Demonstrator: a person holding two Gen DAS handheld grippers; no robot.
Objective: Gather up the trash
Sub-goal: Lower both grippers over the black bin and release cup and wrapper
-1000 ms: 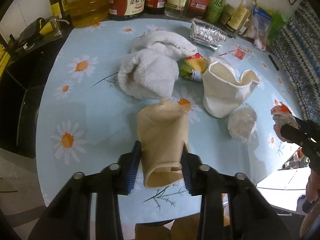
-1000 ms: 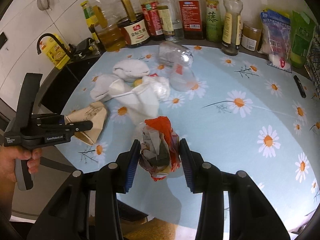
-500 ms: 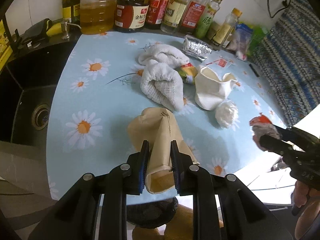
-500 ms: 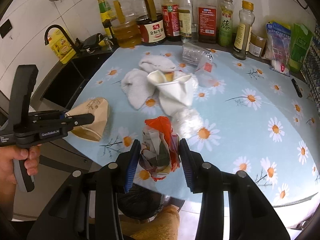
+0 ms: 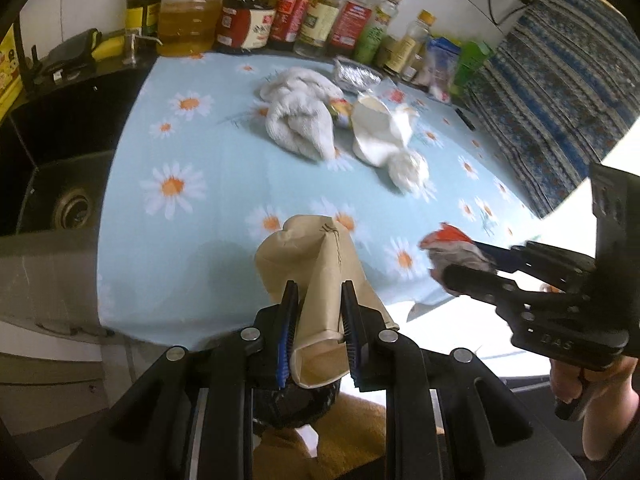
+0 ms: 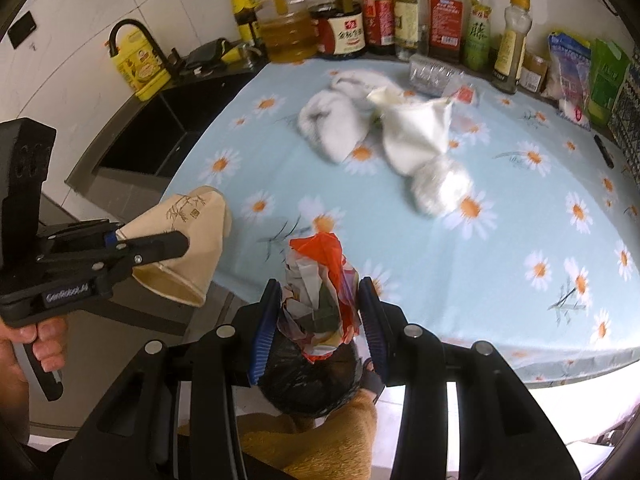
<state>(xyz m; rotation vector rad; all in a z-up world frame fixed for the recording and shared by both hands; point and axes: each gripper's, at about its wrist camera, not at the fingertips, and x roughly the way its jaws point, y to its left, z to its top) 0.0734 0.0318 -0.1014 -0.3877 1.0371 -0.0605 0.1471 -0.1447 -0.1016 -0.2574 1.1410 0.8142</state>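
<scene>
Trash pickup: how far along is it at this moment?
Nothing visibly binned yet. In hand: left gripper clamps a tan paper cup; right gripper clamps a crumpled wrapper, both above a black bag. Left: white cup, plastic ball.

Daisy-print table (image 5: 208, 216) with towel (image 5: 300, 120), white cup (image 5: 376, 136).
</scene>
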